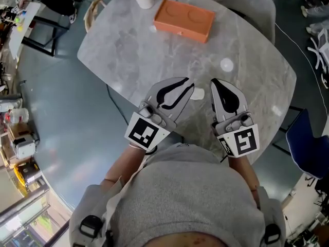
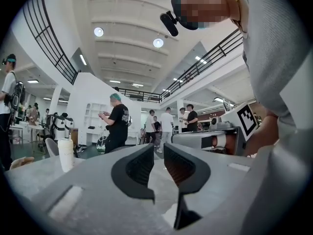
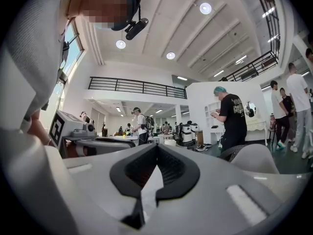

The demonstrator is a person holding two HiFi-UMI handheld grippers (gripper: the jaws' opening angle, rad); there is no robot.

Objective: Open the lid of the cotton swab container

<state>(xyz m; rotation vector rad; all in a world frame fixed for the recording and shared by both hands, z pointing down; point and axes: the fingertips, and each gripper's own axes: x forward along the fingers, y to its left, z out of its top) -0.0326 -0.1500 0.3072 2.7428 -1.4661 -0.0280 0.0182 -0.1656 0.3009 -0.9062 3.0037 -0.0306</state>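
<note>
Only head view shows the orange box (image 1: 184, 18); left hand-held gripper (image 2: 158, 149) slightly parted, right hand-held gripper (image 3: 156, 148) closed.

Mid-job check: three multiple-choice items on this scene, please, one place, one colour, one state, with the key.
1. Where is the flat box? A. far part of the table B. on the floor C. between the fingers
2. Its colour? A. blue B. orange C. green
3. The right gripper has its fingers: A. wide apart B. gripping the box C. together, empty
Key: 1 A, it lies far across the table; 2 B, orange in the head view; 3 C, the right gripper view shows them touching, nothing between.
</note>
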